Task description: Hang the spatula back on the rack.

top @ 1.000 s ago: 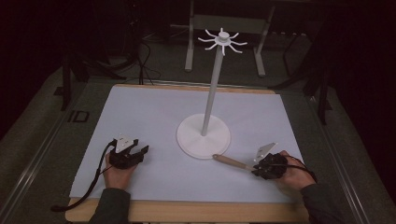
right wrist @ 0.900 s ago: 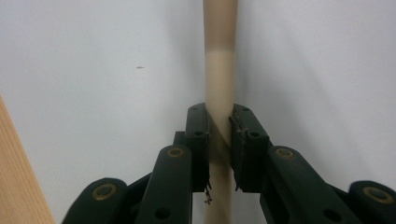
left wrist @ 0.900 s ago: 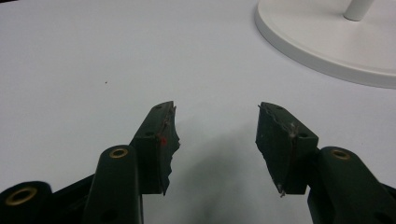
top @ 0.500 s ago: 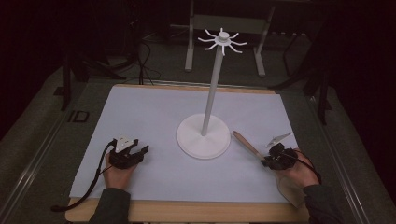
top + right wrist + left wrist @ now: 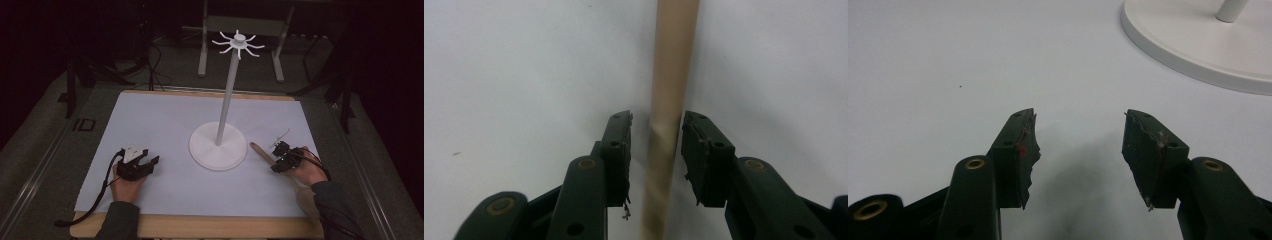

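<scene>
Looked at the right tool first. Found its jaws spread a little, having just been opening. Saw the wooden spoon lying flat on the counter, with its long handle running straight between those two jaws. In the right gripper view, spotted a thin gap between the handle and the jaw on the picture's left side of the right tool. Saw the other jaw right beside the handle, too close to tell about touching. Not pinched any more, then. Noticed the far end of the handle poking out past the jaw tips, and the wide end back behind the tool, under the person's sleeve.

Then looked at the left tool. Found its jaws spread wide, with only bare counter between them. Held low over the counter in the person's hand.

Saw the round foot of the white stand between the two tools, ahead of the left tool and off to its right. Kept well apart from the spoon.
</scene>
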Tool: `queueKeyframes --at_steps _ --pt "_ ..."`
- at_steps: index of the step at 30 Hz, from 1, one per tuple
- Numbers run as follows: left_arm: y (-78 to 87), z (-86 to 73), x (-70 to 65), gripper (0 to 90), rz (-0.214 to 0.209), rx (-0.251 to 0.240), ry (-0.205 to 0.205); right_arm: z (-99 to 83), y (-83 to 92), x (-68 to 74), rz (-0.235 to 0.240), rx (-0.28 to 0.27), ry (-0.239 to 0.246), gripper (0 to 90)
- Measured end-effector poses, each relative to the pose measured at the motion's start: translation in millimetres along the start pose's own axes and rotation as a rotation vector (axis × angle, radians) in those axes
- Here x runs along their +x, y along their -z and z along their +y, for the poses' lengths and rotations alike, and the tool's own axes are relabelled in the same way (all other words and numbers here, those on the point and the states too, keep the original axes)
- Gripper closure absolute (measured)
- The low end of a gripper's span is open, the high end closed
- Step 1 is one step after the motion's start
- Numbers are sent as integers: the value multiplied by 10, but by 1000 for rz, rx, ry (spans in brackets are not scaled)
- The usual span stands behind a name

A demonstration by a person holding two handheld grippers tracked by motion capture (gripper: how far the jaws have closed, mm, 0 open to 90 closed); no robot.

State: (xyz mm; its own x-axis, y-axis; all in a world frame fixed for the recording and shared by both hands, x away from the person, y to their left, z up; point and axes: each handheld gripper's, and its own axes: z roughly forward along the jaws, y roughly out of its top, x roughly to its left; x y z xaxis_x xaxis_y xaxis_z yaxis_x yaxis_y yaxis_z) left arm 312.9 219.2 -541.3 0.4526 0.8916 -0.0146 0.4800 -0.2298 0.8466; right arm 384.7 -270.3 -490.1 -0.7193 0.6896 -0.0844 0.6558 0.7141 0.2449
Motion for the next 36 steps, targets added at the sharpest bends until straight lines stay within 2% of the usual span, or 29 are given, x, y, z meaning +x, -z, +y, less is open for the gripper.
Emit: queueKeyframes --at_steps 5,10,17,20,22,29,36 --pt "0 1 2 473 -1 2 2 119 -69 -60 16 54 3 722" --pt "0 0 0 472 1 -1 0 153 -112 -105 45 89 -19 717" --pt "1 -1 0 472 0 0 0 166 -124 -167 87 102 -64 712" --pt "1 0 0 472 1 -1 0 188 -123 -141 65 117 -43 750" --pt "1 0 -1 471 1 0 -1 192 -120 -132 58 120 -49 754" --pt "0 0 0 472 3 0 0 123 -81 -121 58 61 -65 758" --pt "1 0 -1 472 5 1 0 53 137 -107 25 -48 -72 760"
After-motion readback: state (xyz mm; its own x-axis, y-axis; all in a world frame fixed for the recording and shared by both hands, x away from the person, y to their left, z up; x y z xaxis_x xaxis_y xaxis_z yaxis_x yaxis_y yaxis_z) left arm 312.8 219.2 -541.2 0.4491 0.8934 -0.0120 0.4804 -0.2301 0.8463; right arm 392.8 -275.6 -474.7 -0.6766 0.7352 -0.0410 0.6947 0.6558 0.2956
